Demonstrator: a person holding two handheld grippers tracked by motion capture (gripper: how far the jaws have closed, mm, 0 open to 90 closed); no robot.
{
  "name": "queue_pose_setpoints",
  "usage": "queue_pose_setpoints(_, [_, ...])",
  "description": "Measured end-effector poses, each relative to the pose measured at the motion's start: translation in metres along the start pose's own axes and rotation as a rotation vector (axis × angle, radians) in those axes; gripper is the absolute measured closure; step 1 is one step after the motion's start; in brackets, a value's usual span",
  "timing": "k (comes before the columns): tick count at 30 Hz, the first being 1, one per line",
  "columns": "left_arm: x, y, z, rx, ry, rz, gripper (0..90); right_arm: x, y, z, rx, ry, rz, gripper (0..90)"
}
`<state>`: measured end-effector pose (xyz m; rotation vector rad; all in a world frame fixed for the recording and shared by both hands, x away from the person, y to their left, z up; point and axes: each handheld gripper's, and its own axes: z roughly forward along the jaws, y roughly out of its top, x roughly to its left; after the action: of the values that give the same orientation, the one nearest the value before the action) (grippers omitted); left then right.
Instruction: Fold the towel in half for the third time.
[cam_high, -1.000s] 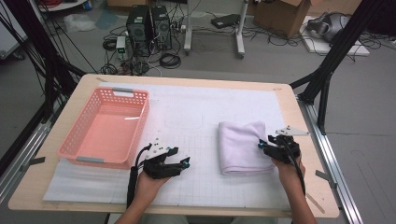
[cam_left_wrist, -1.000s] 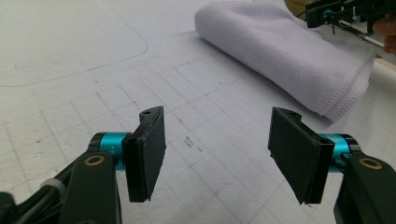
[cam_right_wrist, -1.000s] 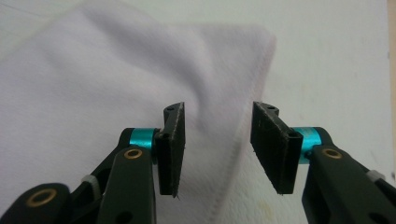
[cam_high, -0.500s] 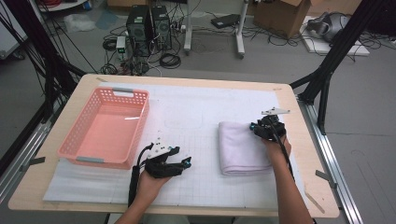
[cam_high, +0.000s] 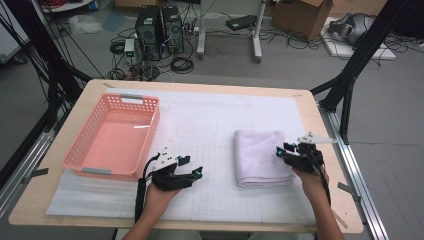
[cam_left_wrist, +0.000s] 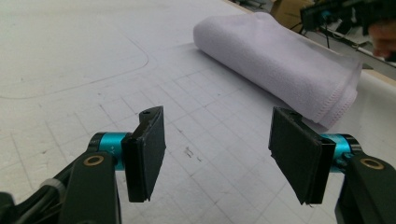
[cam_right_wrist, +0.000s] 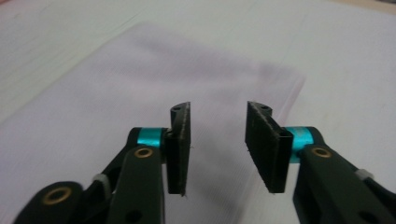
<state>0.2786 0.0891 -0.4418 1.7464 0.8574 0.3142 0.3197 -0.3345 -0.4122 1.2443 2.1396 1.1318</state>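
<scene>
The wooden table (cam_high: 330, 200) carries a white gridded mat (cam_high: 200, 125) across most of its top. On the mat's left side sits a pink plastic basket (cam_high: 114, 136). Right of centre lies the folded white towel (cam_high: 260, 156), flat on the mat, its folded edge facing the left gripper view (cam_left_wrist: 275, 60). The right gripper (cam_high: 280, 151) hovers at the towel's right edge, just above the cloth; its 2 jaws have just been opening a little and stand apart with nothing pinched between them, the towel blurred beneath (cam_right_wrist: 140, 93). The left gripper (cam_high: 195, 172) rests low over bare mat, near the basket's front corner and well apart from the towel, its 2 jaws spread wide and gripping nothing.
</scene>
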Motion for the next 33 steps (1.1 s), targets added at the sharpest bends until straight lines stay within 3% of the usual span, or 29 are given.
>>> queue_pose_setpoints(3, [-0.001,0.001,-0.001,-0.018,-0.002,0.005,36.8,0.005,-0.015,-0.007,0.015,0.032,-0.006,65.7])
queue_pose_setpoints(4, [-0.001,0.002,-0.001,-0.029,-0.003,0.004,36.8,0.009,-0.030,-0.010,0.054,0.038,-0.029,67.1])
queue_pose_setpoints(8, [0.000,0.002,-0.002,-0.055,-0.025,0.001,36.7,0.009,-0.041,-0.016,0.067,0.036,-0.019,69.6])
queue_pose_setpoints(11, [0.000,0.002,-0.003,-0.065,-0.045,0.026,35.7,0.009,-0.051,-0.029,0.073,-0.022,-0.027,68.8])
queue_pose_setpoints(13, [0.000,0.002,-0.003,-0.071,-0.048,0.039,35.7,0.009,-0.052,-0.032,0.067,-0.027,-0.027,65.4])
queue_pose_setpoints(14, [0.000,0.002,-0.003,-0.074,-0.053,0.039,35.2,0.008,-0.052,-0.037,0.054,-0.031,-0.026,63.3])
queue_pose_setpoints(15, [0.000,0.002,-0.002,-0.082,-0.063,0.042,31.7,0.004,-0.052,-0.047,-0.018,-0.006,0.015,59.1])
queue_pose_setpoints(16, [-0.002,0.002,-0.001,-0.107,-0.078,0.054,30.9,0.003,-0.053,-0.053,-0.054,-0.004,0.035,56.3])
queue_pose_setpoints(17, [-0.002,0.002,-0.001,-0.107,-0.078,0.054,29.4,0.003,-0.053,-0.053,-0.054,-0.004,0.035,56.3])
queue_pose_setpoints(19, [-0.004,0.001,0.002,-0.113,-0.048,0.108,28.7,-0.002,-0.054,-0.064,-0.132,-0.036,0.038,48.1])
queue_pose_setpoints(21, [-0.006,0.001,0.004,-0.093,-0.031,0.135,28.7,-0.003,-0.054,-0.065,-0.139,-0.039,0.041,45.9])
queue_pose_setpoints(23, [-0.006,0.000,0.006,-0.073,-0.038,0.129,28.9,-0.007,-0.056,-0.065,-0.140,-0.022,0.025,41.0])
queue_pose_setpoints(25, [-0.006,0.000,0.007,-0.061,-0.018,0.101,28.3,-0.007,-0.056,-0.064,-0.125,-0.017,0.012,32.2])
queue_pose_setpoints(27, [-0.005,0.000,0.006,-0.075,-0.032,0.087,26.0,-0.009,-0.056,-0.063,-0.113,-0.015,0.014,24.4])
queue_pose_setpoints(33, [-0.003,0.000,0.003,-0.102,0.001,0.085,22.4,-0.011,-0.058,-0.068,-0.154,-0.038,0.023,21.1])
